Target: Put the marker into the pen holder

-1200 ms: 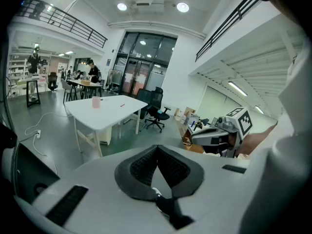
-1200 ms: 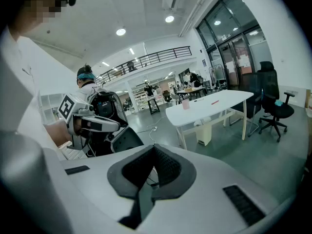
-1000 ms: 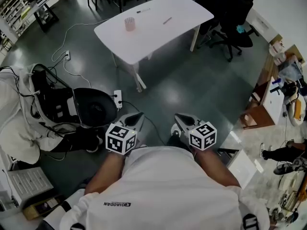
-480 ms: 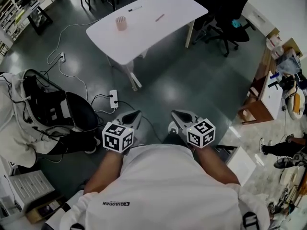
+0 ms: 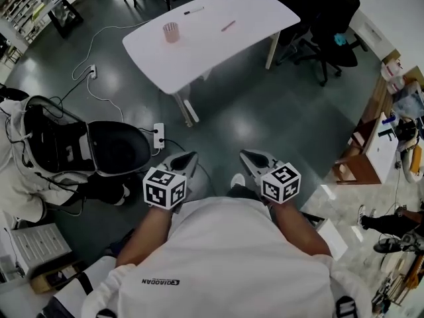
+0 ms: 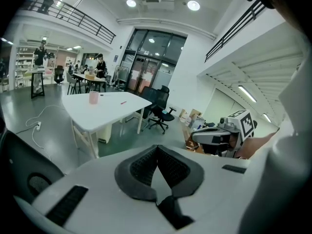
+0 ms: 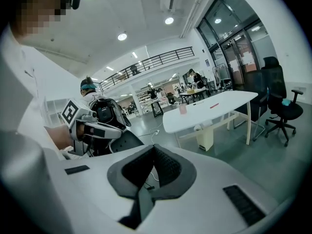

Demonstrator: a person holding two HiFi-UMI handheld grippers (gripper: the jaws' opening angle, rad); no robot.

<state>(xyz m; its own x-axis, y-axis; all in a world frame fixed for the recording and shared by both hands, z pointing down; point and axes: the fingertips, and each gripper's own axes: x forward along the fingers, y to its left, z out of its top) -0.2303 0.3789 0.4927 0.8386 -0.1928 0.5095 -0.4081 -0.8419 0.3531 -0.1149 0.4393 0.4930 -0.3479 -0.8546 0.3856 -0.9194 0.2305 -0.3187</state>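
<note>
Across open floor [image 5: 265,121], table edge [image 5: 228,59], marker [image 5: 193,10] perhaps

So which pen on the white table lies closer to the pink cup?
The dark marker by the far edge; the reddish pen lies farther from the cup.

The pink cylindrical pen holder [image 5: 171,32] on the white counter [image 5: 218,52] is too small to show what it holds. The thin dark marker [image 5: 193,10] and slim red pen [image 5: 228,26] are mere streaks. The black office chair [image 5: 318,5] is cut by the top edge.
</note>
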